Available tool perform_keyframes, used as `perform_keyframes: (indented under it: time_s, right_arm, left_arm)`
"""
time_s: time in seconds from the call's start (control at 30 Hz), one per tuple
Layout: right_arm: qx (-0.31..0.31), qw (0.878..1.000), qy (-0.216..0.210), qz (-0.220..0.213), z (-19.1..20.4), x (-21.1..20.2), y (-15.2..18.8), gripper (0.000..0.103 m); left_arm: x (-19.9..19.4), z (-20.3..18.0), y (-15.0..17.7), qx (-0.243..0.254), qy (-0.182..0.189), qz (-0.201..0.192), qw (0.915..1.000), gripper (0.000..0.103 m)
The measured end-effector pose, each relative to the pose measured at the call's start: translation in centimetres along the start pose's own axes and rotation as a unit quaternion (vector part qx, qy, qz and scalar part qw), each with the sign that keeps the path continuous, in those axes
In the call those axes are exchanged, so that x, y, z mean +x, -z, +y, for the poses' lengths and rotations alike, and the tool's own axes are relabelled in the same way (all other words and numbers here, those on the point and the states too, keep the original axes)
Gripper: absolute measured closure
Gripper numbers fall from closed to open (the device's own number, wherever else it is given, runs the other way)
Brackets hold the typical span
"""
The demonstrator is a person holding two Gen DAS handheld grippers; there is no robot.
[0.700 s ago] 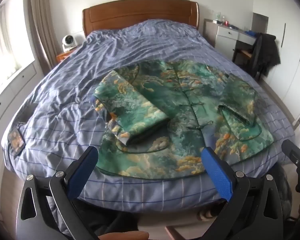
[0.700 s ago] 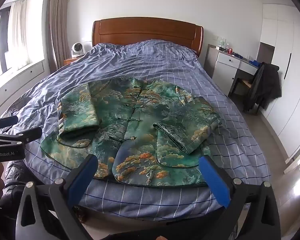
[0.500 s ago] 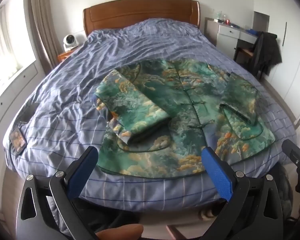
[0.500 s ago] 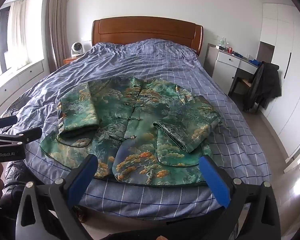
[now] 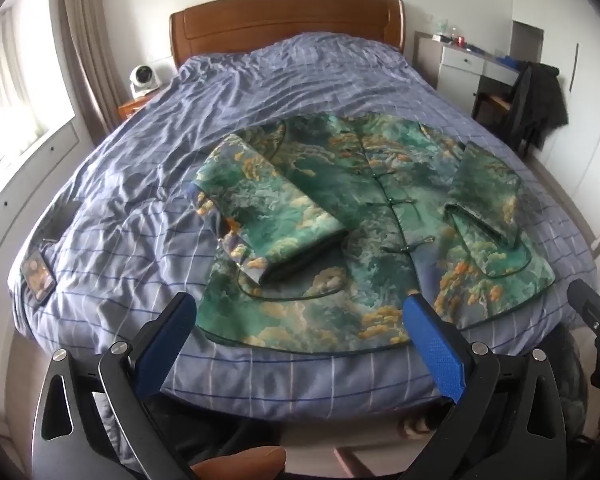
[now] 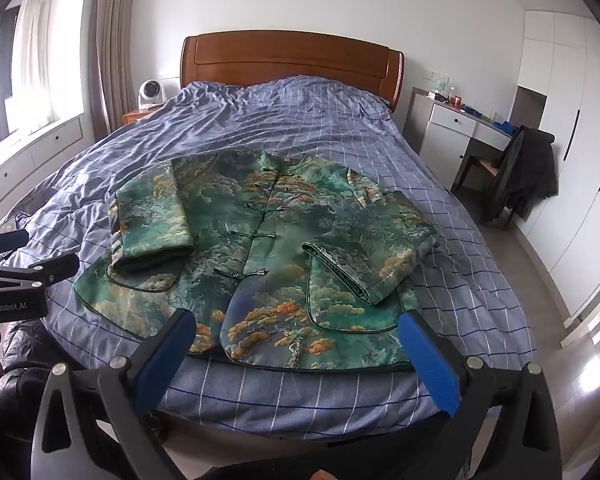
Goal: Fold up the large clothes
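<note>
A green patterned jacket [image 5: 364, 208] [image 6: 268, 248] with orange clouds and knot buttons lies front-up on the blue checked bed [image 5: 160, 184] [image 6: 332, 128]. Both sleeves are folded in over the body: the left sleeve [image 5: 260, 216] [image 6: 152, 216] and the right sleeve [image 5: 488, 196] [image 6: 372, 256]. My left gripper [image 5: 300, 312] hovers open above the hem near the bed's foot, nothing between its blue pads. My right gripper [image 6: 300, 328] also stands open over the hem. Each gripper shows at the edge of the other's view.
A wooden headboard [image 6: 292, 64] stands at the far end. A small white fan [image 6: 150, 94] sits on the left nightstand. A desk with a dark coat on a chair [image 6: 524, 172] is at the right. A phone [image 5: 38, 276] lies on the bed's left edge.
Both views have shifted very slightly; the jacket and both open grippers look the same as before.
</note>
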State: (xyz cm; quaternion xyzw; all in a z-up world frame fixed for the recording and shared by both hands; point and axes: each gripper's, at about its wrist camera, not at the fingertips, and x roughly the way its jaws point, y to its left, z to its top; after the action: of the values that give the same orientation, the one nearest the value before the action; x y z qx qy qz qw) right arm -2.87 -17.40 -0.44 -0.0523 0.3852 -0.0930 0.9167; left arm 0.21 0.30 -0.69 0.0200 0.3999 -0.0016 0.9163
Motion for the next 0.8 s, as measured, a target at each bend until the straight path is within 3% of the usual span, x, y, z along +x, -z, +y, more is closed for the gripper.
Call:
perform_keyframes:
  time_s: [0.8]
  right_arm:
    - [0.000, 1.000, -0.004, 0.004, 0.44, 0.51, -0.06, 0.000]
  left_arm:
    - [0.75, 0.16, 0.29, 0.008, -0.004, 0.003, 1.0000, 0.000]
